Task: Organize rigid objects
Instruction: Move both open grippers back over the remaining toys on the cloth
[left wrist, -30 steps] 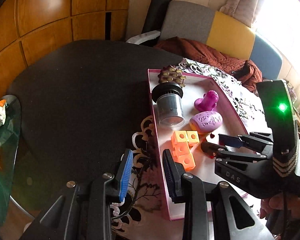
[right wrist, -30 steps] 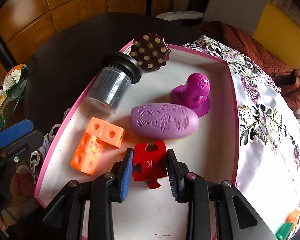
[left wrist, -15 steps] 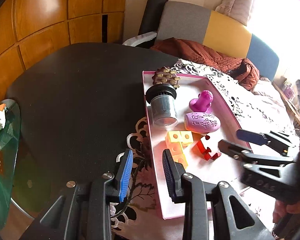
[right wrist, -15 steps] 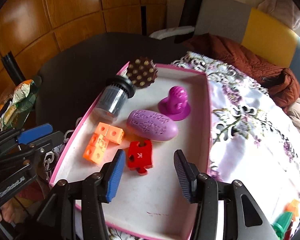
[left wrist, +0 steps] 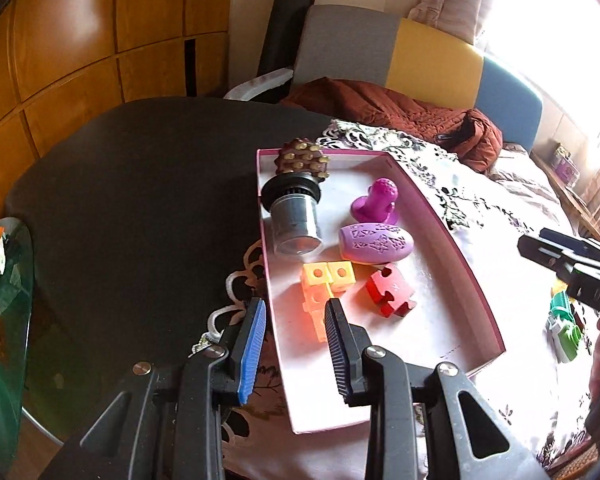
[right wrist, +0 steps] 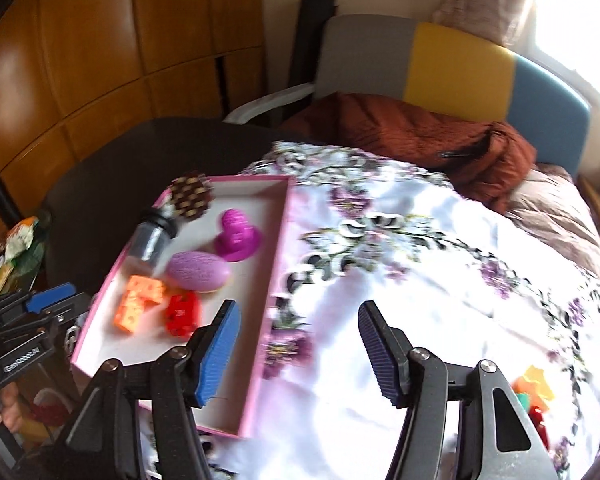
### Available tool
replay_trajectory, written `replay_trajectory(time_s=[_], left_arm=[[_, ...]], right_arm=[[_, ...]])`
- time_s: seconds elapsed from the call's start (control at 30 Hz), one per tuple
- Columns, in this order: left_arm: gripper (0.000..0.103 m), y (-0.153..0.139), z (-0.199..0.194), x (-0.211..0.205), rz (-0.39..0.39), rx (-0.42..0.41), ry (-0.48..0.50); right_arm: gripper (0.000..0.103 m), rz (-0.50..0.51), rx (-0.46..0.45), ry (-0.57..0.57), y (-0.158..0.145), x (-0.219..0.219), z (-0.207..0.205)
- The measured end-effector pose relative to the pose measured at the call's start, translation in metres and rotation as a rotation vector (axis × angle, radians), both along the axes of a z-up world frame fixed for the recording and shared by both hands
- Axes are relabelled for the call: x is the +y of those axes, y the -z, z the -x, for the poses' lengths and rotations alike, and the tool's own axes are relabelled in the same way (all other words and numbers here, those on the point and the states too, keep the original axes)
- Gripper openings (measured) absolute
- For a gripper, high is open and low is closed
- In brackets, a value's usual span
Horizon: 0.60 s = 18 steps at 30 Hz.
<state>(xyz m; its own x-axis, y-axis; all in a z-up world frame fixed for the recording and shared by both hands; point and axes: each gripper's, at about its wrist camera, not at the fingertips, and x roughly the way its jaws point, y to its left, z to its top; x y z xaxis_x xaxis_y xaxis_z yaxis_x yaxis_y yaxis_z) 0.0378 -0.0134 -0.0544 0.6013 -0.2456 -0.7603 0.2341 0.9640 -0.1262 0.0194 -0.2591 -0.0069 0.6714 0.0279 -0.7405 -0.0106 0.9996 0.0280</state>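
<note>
R gripper (right wrist: 296, 344) opening, empty; toys (right wrist: 534, 394) at edge cut off, blurry

I see a pink-rimmed tray (left wrist: 476, 280) holding a red puzzle piece (left wrist: 390, 295), orange cubes (left wrist: 327, 280) and a purple patterned oval (left wrist: 376, 243). A white cloth (right wrist: 420, 280) with purple and black flowers lies under it, on a black desk (left wrist: 140, 200).

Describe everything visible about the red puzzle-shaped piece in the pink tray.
The red puzzle piece is a thick, glossy, plastic-looking block with jigsaw knobs and notches. It lies flat on the white floor of the pink tray, free of both grippers. It sits just in front of the purple egg-shaped piece and beside the orange cubes; whether it touches either cannot be told.
</note>
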Motion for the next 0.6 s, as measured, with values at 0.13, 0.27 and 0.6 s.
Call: replay_trajectory(time_s=[0.13,0.27,0.6], left_arm=[[0.030,-0.002,0.004,-0.007,-0.006,-0.005,0.023],[0.030,-0.004,0.007,-0.014,-0.013,-0.011,0.049],[0.030,-0.007,0.014,-0.039,-0.038,-0.015,0.126]], right_arm=[[0.066,0.011,-0.001,0.065,-0.002,-0.031,0.009],[0.071,0.022,-0.003,0.145,-0.004,-0.066,0.023],[0.074,0.018,-0.024,0.468,0.008,-0.177,0.070]])
